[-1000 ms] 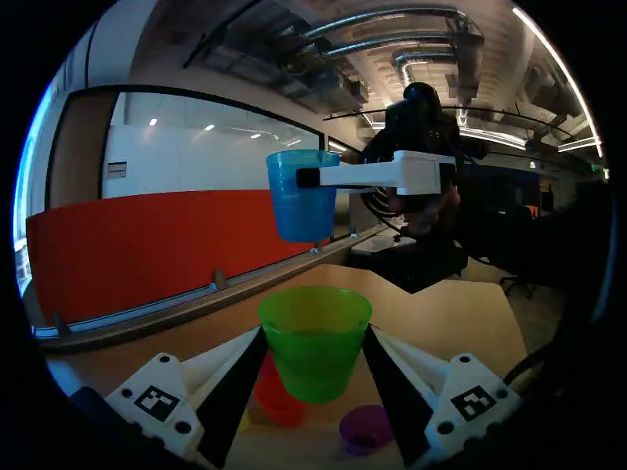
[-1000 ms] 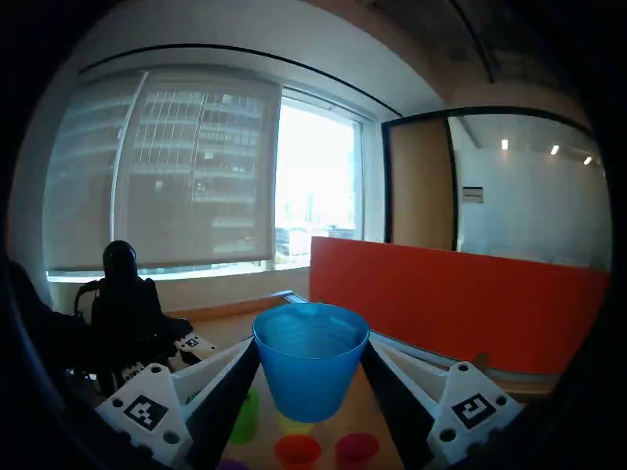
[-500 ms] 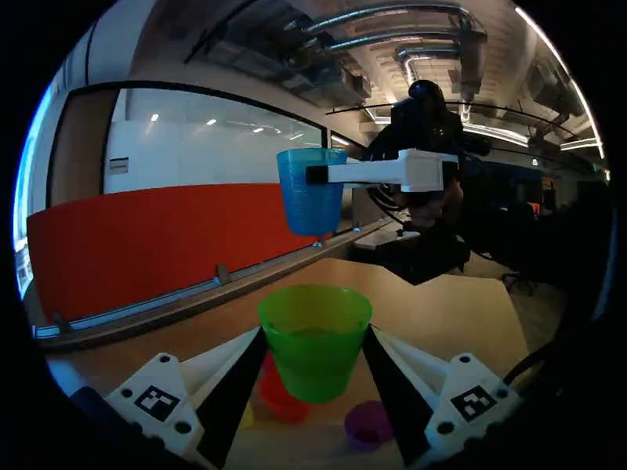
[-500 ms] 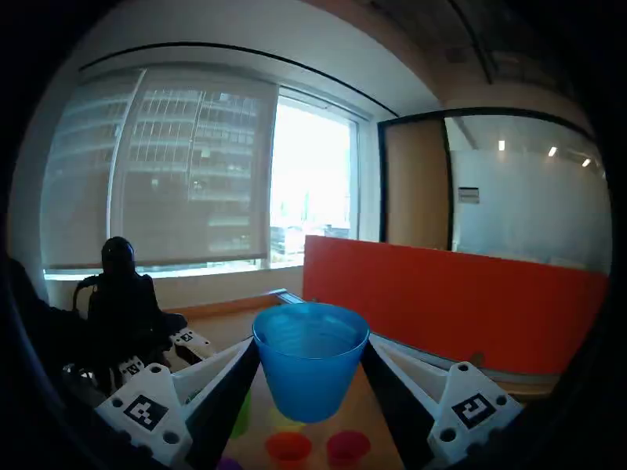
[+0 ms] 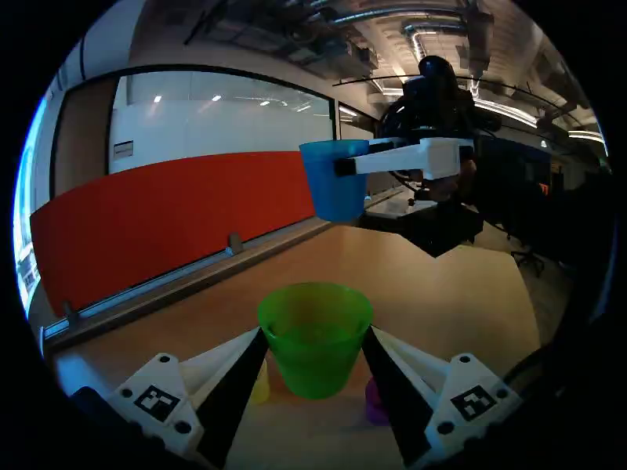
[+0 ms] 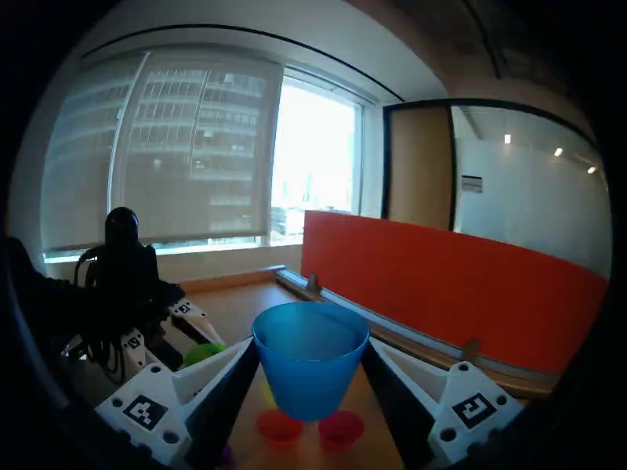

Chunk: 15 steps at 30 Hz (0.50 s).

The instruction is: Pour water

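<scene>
In the left gripper view my left gripper (image 5: 313, 352) is shut on an upright green cup (image 5: 315, 338), held above the wooden table (image 5: 439, 290). Farther off and higher, the right gripper (image 5: 345, 166) holds a blue cup (image 5: 333, 179) level, with a hand behind it. In the right gripper view my right gripper (image 6: 310, 376) is shut on that blue cup (image 6: 310, 360), which stands upright with water in it. The left gripper (image 6: 176, 329) with the green cup (image 6: 202, 353) shows low at the left, partly hidden by a white finger.
Small cups stand on the table below: a yellow one (image 5: 261, 382) and a purple one (image 5: 374, 401), a red one (image 6: 279, 428) and a pink one (image 6: 340, 428). An orange partition (image 5: 172, 211) runs along the table's far side. A window (image 6: 313, 172) lies beyond.
Both grippers have tipped downward, so more of the table shows. The blue cup has shifted right and a little up in the left gripper view. Both cups remain gripped and upright.
</scene>
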{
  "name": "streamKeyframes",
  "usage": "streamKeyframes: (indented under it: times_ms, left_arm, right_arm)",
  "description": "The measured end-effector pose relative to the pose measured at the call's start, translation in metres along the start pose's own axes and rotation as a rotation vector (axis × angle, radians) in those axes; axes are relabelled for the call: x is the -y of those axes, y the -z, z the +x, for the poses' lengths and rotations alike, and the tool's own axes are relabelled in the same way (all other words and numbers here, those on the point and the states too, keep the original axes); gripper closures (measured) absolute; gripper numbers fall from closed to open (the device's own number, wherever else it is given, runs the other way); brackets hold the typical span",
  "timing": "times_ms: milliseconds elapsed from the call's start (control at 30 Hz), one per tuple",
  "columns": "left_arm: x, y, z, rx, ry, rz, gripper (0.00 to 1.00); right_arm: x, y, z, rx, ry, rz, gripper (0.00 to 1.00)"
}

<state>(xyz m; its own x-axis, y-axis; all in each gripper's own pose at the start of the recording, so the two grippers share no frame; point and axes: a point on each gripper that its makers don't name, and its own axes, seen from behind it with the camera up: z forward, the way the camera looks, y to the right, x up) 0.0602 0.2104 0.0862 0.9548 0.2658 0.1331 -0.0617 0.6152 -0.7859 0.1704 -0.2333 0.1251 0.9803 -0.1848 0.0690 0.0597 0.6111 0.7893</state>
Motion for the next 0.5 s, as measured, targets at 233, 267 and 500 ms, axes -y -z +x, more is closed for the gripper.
streamKeyframes:
  times_ms: [233,267,500]
  left_arm:
    - [0.006,-0.001,-0.023,0.078,-0.018,0.006,0.17]
    - [0.007,-0.001,-0.026,0.088,-0.019,0.006,0.17]
    - [0.011,-0.001,-0.045,0.156,-0.037,0.003,0.16]
  right_arm:
    - [-0.005,0.003,-0.022,0.051,0.015,0.007,0.09]
    - [-0.005,0.003,-0.025,0.059,0.018,0.008,0.10]
    - [-0.007,0.006,-0.052,0.123,0.044,0.025,0.09]
